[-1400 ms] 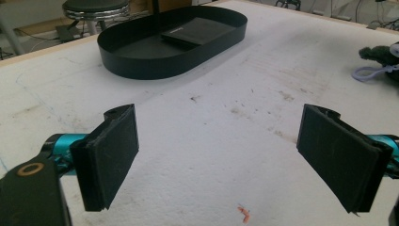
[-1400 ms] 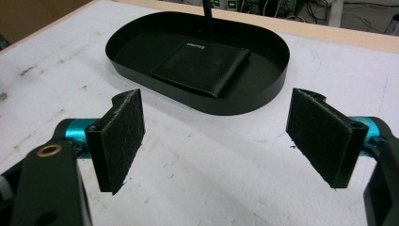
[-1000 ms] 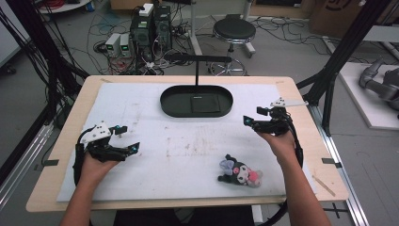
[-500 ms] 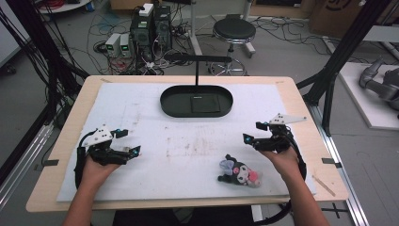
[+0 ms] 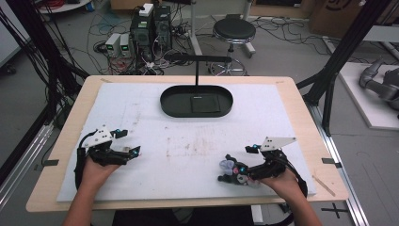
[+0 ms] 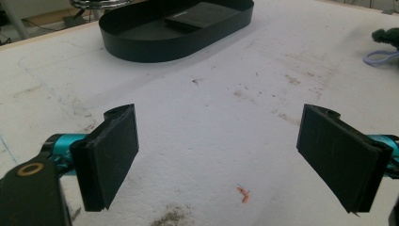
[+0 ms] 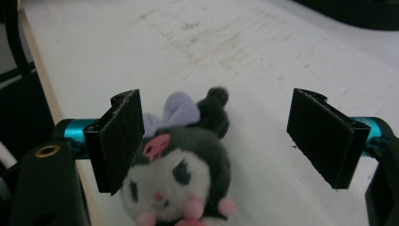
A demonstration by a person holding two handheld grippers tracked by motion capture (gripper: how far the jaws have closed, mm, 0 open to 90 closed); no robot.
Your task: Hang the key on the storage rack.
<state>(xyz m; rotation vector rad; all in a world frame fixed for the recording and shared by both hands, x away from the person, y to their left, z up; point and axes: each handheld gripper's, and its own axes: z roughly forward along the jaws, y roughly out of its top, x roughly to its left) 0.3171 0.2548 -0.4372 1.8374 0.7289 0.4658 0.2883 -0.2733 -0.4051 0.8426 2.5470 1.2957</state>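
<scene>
the plush toy (image 7: 181, 165) lies between the spread jaws of the right gripper (image 7: 214, 136), nearer its left jaw

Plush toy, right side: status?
Right gripper open, fingers straddling the black-and-white plush toy with lilac bow, not closed. Left gripper open, empty, over white mat. Nothing in the way.
</scene>
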